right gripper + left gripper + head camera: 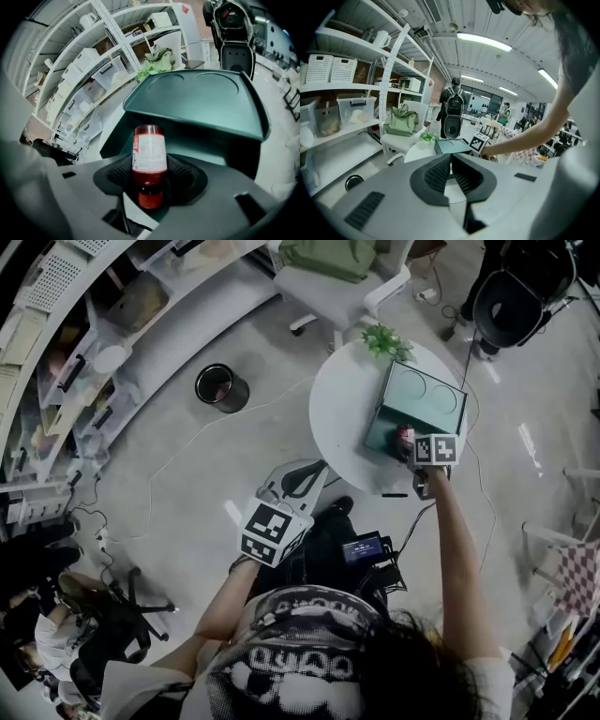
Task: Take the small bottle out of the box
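Observation:
The small red bottle with a white label lies between my right gripper's jaws, cap end toward the camera, just in front of the teal box, whose lid stands open. From the head view, the right gripper holds the bottle at the box's near edge on the round white table. My left gripper hangs low, off the table's near left side. In its own view the left gripper has its pads together with nothing between them, and the box shows far ahead.
A small green plant stands at the table's far edge. A white office chair carrying a green bag sits beyond it. A black bin is on the floor left, near long white shelves. Cables cross the floor.

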`<state>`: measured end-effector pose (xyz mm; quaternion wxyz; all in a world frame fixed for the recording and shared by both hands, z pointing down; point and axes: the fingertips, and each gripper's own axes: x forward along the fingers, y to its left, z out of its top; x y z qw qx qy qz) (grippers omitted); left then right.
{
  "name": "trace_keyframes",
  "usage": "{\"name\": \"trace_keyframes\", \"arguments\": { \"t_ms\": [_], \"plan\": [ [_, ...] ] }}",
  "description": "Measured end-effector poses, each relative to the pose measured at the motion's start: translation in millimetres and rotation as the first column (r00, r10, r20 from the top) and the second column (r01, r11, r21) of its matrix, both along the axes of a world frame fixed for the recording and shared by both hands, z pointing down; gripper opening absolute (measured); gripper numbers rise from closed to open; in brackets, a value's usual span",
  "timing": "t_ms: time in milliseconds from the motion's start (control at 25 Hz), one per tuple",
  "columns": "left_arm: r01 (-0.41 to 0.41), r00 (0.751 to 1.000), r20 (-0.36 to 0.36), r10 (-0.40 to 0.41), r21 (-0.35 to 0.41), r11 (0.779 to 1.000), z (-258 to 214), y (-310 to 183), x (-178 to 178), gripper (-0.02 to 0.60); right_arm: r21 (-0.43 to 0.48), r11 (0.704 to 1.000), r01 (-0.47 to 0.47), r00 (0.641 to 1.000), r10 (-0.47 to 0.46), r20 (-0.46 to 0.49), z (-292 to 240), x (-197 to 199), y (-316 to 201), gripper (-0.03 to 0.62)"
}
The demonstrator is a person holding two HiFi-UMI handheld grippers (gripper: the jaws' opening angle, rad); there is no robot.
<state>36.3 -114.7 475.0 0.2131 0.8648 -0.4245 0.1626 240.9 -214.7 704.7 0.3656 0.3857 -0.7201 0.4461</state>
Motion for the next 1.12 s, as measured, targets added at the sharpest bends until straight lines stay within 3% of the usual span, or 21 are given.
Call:
{"name": "trace_keyframes", "arguments": {
  "t_ms": [280,600,800,1120],
  "plan": [
    [-0.014,1.0,0.002,0.014,0.015,1.0,-6.0,19.5,-8.1,0.02,0.069,0.992,-0.102,0.99,0.095,0.102,-36.4,-4.8,4.5,0.222],
    [-0.042,0.999,-0.003,0.042,0.032,0.999,-16.1,44.0,-24.7,0.02,0.133,0.977,-0.165,0.964,0.131,0.229,-90.8,-31.8,41.8,0.222],
    [-0.054,0.999,-0.005,0.054,0.039,0.998,-16.6,63.9,-36.2,0.02,0.159,0.963,-0.217,0.929,0.154,0.336,-121.7,-59.6,77.9,0.222],
    [-0.099,0.995,-0.011,0.099,0.055,0.994,-17.1,94.1,-41.5,0.02,0.17,0.929,-0.33,0.843,0.209,0.495,-159.5,-99.7,147.7,0.222]
  ]
}}
